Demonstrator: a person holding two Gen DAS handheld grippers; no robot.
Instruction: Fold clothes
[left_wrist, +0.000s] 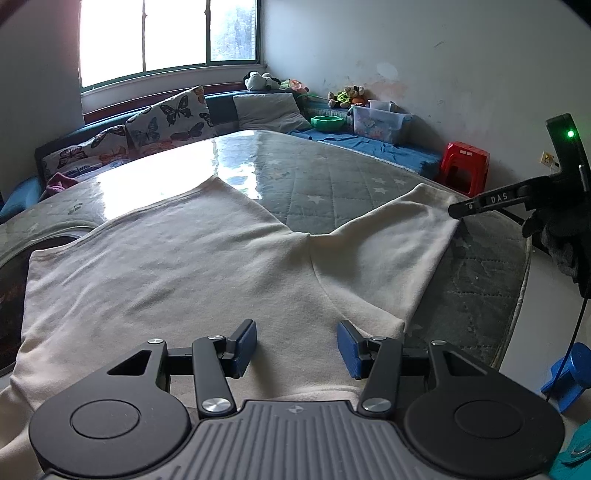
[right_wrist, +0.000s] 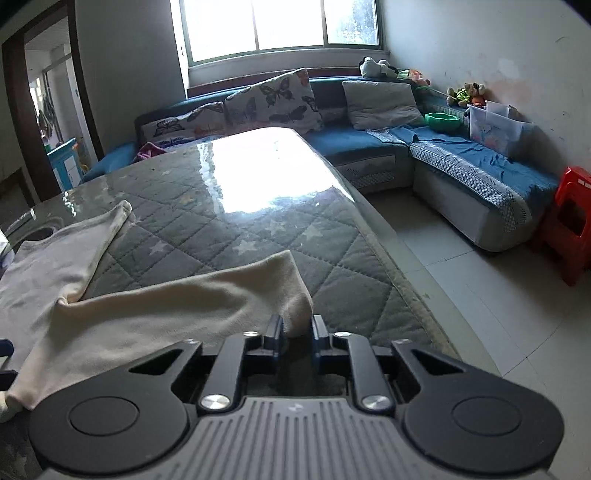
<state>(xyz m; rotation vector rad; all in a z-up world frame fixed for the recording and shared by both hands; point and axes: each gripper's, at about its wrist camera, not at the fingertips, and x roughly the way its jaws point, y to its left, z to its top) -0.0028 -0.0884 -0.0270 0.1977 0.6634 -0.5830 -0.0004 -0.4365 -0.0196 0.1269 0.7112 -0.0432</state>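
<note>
A cream shirt (left_wrist: 166, 266) lies spread flat on the table's grey quilted star cover (left_wrist: 332, 177). My left gripper (left_wrist: 297, 347) hovers over the shirt's near part, blue pads wide apart, nothing between them. One sleeve (left_wrist: 399, 240) stretches toward the table's right edge. My right gripper (left_wrist: 456, 214), held by a gloved hand, pinches that sleeve's far corner. In the right wrist view the sleeve (right_wrist: 184, 306) runs from the left into my right gripper (right_wrist: 297, 332), whose pads are shut on its end. The other sleeve (right_wrist: 110, 225) lies flat further back.
The table (right_wrist: 240, 206) has a glossy clear sheet and a rounded right edge above tiled floor (right_wrist: 461, 280). A blue sofa (right_wrist: 369, 144) with butterfly cushions wraps behind, bearing a green bowl (right_wrist: 441, 121) and clear box (right_wrist: 495, 131). A red stool (right_wrist: 570, 236) stands at the right.
</note>
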